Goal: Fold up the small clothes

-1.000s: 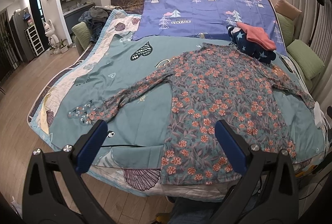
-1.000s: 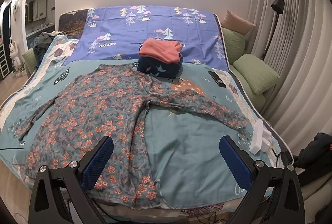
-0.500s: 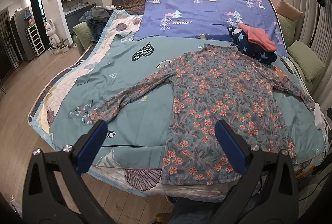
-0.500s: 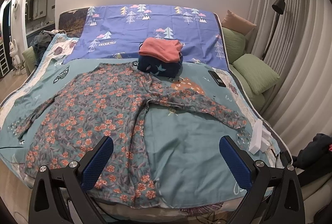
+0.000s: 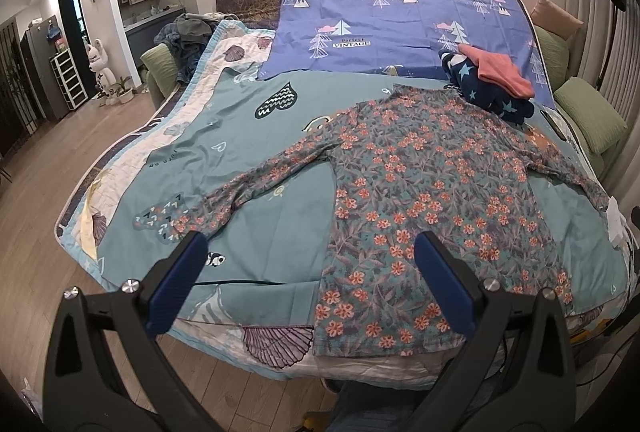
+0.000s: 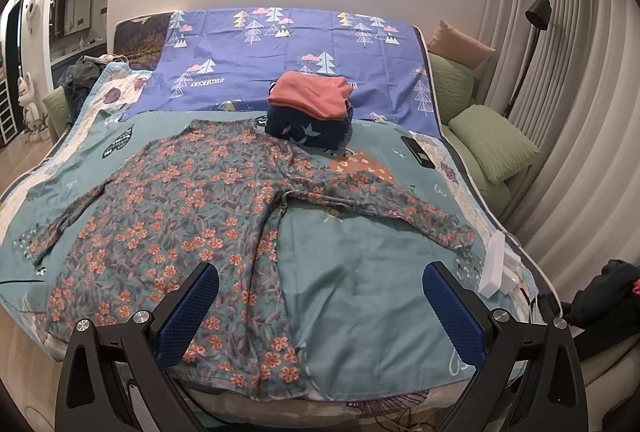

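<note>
A floral long-sleeved top (image 5: 420, 184) lies flat on the teal bedspread (image 5: 260, 228), sleeves spread to both sides, hem at the near bed edge. It also shows in the right wrist view (image 6: 180, 208). My left gripper (image 5: 310, 252) is open and empty, above the near edge by the top's left hem. My right gripper (image 6: 320, 286) is open and empty, above the near edge by the top's right side. A folded pile, pink piece (image 6: 310, 94) on navy star piece (image 6: 306, 128), sits behind the collar.
A purple tree-print sheet (image 6: 280, 60) covers the head of the bed. Green pillows (image 6: 494, 142) lie at the right. A black remote (image 6: 418, 152) and a white box (image 6: 498, 264) rest near the right edge. A floor lamp (image 6: 536, 20) stands by the curtains. Wood floor (image 5: 44, 160) lies left.
Both grippers have edged slightly back and higher from the bed; the view has shifted a little. The top and the pile have not moved.
</note>
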`<control>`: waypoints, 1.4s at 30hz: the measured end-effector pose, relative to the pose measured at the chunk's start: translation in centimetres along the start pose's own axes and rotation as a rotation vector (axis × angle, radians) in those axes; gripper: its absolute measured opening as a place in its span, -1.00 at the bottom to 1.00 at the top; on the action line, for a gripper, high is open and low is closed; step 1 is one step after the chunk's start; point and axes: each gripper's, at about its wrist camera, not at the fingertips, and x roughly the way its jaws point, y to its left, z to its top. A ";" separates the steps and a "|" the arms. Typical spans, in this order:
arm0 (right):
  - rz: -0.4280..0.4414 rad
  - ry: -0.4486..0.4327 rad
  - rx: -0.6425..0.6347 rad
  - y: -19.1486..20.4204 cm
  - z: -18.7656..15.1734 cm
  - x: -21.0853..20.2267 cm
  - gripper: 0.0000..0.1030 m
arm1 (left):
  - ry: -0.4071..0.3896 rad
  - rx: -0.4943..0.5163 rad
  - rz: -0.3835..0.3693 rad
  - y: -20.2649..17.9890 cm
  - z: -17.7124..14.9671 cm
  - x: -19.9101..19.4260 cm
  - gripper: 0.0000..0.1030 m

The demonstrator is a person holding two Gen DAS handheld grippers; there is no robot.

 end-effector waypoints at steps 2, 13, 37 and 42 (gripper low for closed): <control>0.001 0.000 0.001 0.0 0.0 0.0 1.00 | -0.001 0.000 -0.004 0.0 0.0 0.0 0.99; -0.001 -0.010 0.006 -0.6 0.1 0.0 1.00 | -0.061 0.046 -0.094 -1.7 1.1 -0.7 0.99; 0.347 0.170 1.019 -31.6 -4.8 25.5 0.92 | -0.219 0.900 -0.631 -37.3 6.2 13.9 0.99; 0.357 0.220 1.093 -33.9 -6.0 29.7 0.86 | -0.171 0.946 -0.663 -41.6 5.5 16.8 0.99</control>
